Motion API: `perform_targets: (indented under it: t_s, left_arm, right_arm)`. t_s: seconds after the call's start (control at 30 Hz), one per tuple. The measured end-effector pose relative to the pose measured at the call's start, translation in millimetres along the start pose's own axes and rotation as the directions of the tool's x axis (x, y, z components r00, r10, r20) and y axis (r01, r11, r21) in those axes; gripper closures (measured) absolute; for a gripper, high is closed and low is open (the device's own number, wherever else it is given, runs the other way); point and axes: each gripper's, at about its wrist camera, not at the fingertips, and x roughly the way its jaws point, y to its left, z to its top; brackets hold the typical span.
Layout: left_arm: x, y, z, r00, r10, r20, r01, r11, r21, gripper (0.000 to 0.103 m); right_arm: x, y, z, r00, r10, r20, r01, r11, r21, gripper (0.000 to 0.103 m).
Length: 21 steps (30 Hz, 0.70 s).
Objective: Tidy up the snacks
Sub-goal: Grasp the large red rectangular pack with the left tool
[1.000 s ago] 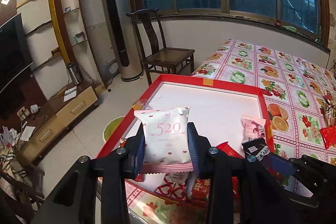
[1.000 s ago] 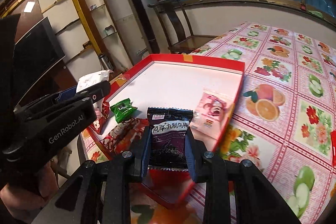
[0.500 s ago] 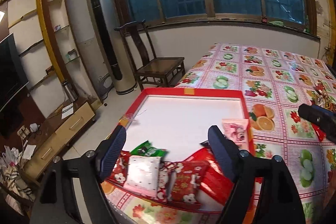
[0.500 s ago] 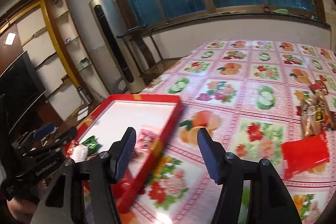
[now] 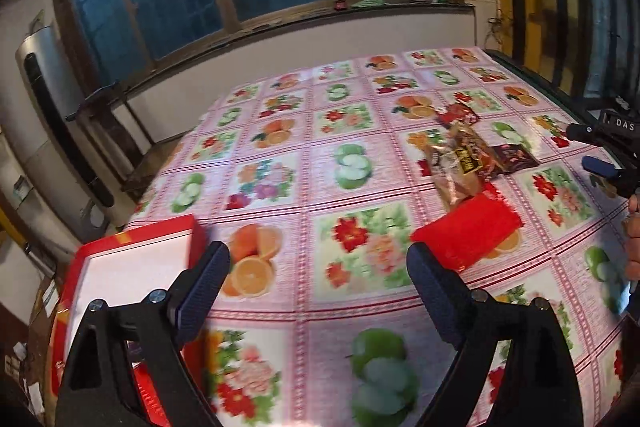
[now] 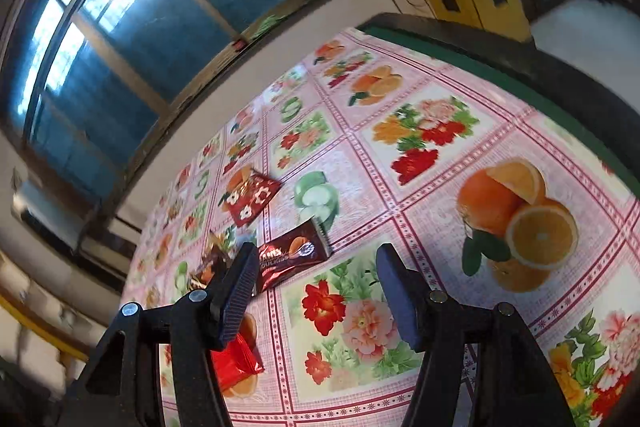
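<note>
Where each pinched a packet a second ago, left tongs (image 5: 318,293) and right tongs (image 6: 314,293) now spread empty, just opened, swung from red tray (image 5: 132,247) toward loose snacks (image 5: 464,163).

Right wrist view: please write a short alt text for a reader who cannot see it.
The open, empty right gripper points down at a fruit-and-flower tablecloth. A dark brown biscuit packet lies just past its left finger, a dark red flowered packet farther off, and a shiny red packet below the finger.

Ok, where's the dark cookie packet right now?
In the right wrist view, the dark cookie packet lies flat on the tablecloth just beyond the right gripper's near-side finger, below the red flowered packet.
</note>
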Motion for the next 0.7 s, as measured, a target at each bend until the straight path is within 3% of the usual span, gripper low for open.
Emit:
perform_targets:
  t_s: [0.07, 0.17, 0.23, 0.33, 0.47, 0.5, 0.6, 0.7]
  left_arm:
    - [16.6, -20.1, 8.8, 0.997, -0.08, -0.013, 0.08, 0.996, 0.028, 0.013]
    - [39.1, -41.5, 19.2, 0.983, -0.181, -0.036, 0.183, 0.98, 0.083, 0.013]
    - [50.8, -52.1, 22.6, 0.973, -0.222, -0.064, 0.229, 0.965, 0.131, 0.013]
    - [62.2, -63.5, 24.3, 0.97, -0.229, -0.085, 0.242, 0.946, 0.213, 0.013]
    - [69.5, -73.3, 23.1, 0.935, -0.33, -0.129, 0.354, 0.898, 0.263, 0.013]
    - [70.5, -79.0, 22.0, 0.93, -0.34, -0.14, 0.367, 0.885, 0.286, 0.013]
    - [72.5, -95.5, 16.6, 0.941, -0.308, -0.139, 0.338, 0.865, 0.372, 0.013]
    - [78.1, -106.9, 12.0, 0.936, -0.307, -0.171, 0.351, 0.836, 0.421, 0.014]
  right_arm:
    - [1.0, -11.2, 5.3, 0.999, 0.034, -0.014, -0.033, 0.997, 0.077, 0.038]
    - [3.5, 2.6, 3.9, 1.0, 0.003, -0.025, -0.003, 1.0, 0.024, 0.038]
    - [5.2, 15.7, 1.1, 0.999, -0.01, -0.034, 0.009, 0.999, -0.034, 0.038]
    - [1.1, 16.6, -0.2, 1.0, 0.0, -0.024, -0.001, 0.999, -0.05, 0.038]
    - [7.1, 11.5, -2.5, 0.999, -0.001, -0.048, -0.001, 1.0, -0.03, 0.038]
    - [8.1, 10.8, -3.3, 0.998, -0.004, -0.056, 0.002, 1.0, -0.027, 0.038]
    - [8.8, 10.1, -2.6, 0.999, -0.005, -0.053, 0.004, 1.0, -0.019, 0.038]
    - [7.2, 11.2, -2.4, 0.999, -0.014, -0.043, 0.013, 1.0, -0.025, 0.038]
